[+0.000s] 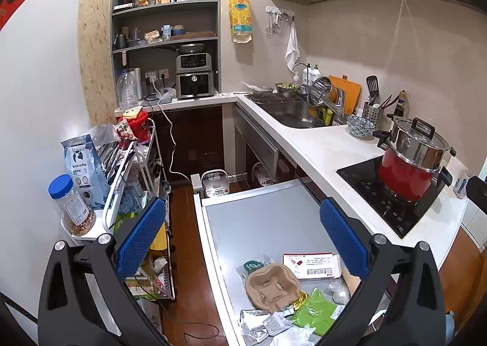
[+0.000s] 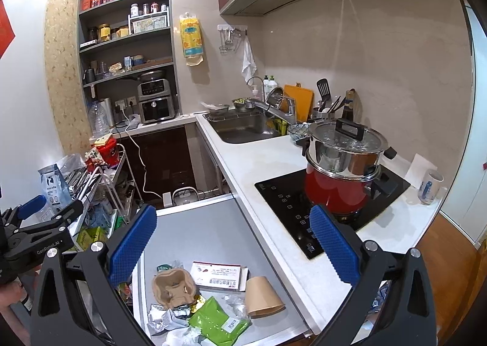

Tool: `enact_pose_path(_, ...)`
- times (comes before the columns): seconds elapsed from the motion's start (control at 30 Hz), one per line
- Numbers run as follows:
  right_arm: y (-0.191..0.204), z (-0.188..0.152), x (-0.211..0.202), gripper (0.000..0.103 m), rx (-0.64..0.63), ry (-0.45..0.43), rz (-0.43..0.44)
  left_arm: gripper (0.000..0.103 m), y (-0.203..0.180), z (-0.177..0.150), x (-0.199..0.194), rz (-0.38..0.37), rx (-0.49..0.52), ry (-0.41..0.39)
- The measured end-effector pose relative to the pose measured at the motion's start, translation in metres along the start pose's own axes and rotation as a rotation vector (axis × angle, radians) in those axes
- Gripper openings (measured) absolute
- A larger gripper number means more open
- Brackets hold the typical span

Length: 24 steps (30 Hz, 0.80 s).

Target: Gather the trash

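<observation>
Trash lies on the near end of a grey pull-out table (image 1: 264,218) (image 2: 201,230): a brown cardboard cup holder (image 1: 271,286) (image 2: 173,286), a white and red paper box (image 1: 312,265) (image 2: 219,276), a green packet (image 1: 316,311) (image 2: 220,323), crumpled silver wrappers (image 1: 264,326) (image 2: 166,317) and a tipped brown paper cup (image 2: 261,297). My left gripper (image 1: 240,242) is open and empty above the trash. My right gripper (image 2: 232,250) is open and empty above it too. The left gripper also shows at the left edge of the right wrist view (image 2: 39,224).
A white counter (image 1: 328,151) runs along the right with a red pot (image 1: 408,175) (image 2: 338,190) on a black cooktop, a sink (image 2: 243,127) and a mug (image 2: 429,187). A cluttered wire cart (image 1: 134,181) stands left. A rice cooker (image 1: 216,183) sits on the wood floor.
</observation>
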State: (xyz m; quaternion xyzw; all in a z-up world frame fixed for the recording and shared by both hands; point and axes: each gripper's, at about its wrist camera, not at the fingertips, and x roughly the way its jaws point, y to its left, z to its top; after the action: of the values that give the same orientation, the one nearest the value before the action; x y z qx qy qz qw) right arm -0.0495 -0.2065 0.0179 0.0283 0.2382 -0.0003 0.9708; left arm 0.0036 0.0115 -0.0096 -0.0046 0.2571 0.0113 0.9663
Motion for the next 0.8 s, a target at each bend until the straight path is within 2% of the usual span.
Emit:
enact_pose_path(0.5,-0.002,-0.002,0.005,0.099,-0.014,0.015,-0.010,0.101,0.001,-0.003,0.007,0.009,0.001,0.010)
enact_pose_path(0.67,-0.006,-0.004,0.009,0.099,-0.006,0.024,0.043,0.101,0.005,-0.004,0.011,-0.005,-0.014,0.018)
enact_pose_path(0.8,-0.004,-0.007,0.019,0.099,-0.047,0.048,0.002,0.101,0.008,-0.007,0.017,-0.039,-0.024,0.031)
